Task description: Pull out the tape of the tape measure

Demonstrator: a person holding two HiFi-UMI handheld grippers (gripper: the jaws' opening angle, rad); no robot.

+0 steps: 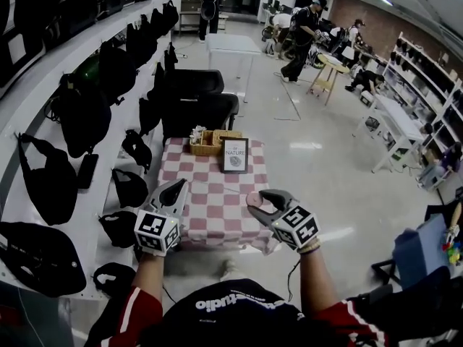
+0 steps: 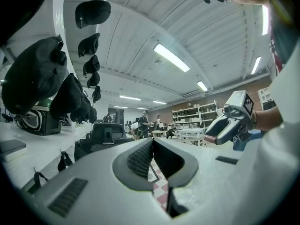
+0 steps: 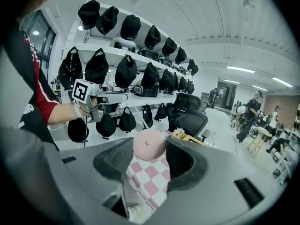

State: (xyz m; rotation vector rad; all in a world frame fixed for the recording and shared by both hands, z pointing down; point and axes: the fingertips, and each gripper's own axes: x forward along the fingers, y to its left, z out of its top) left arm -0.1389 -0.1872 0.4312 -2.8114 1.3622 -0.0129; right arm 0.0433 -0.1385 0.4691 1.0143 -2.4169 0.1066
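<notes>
Right fingers (image 3: 187,165) wide on tape measure (image 3: 149,144)

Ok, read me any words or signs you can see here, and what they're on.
"NATURE": framed card on the checked table; the line above it is too small to read.
White print on the person's dark shirt: upside down, too blurred to read.

Checked table (image 1: 217,215), far end cluttered
Framed card (image 1: 235,155) and wicker basket (image 1: 210,142) stand ahead of the right gripper (image 1: 255,198); black bags (image 1: 83,114) hang beyond the left gripper (image 1: 176,188)
</notes>
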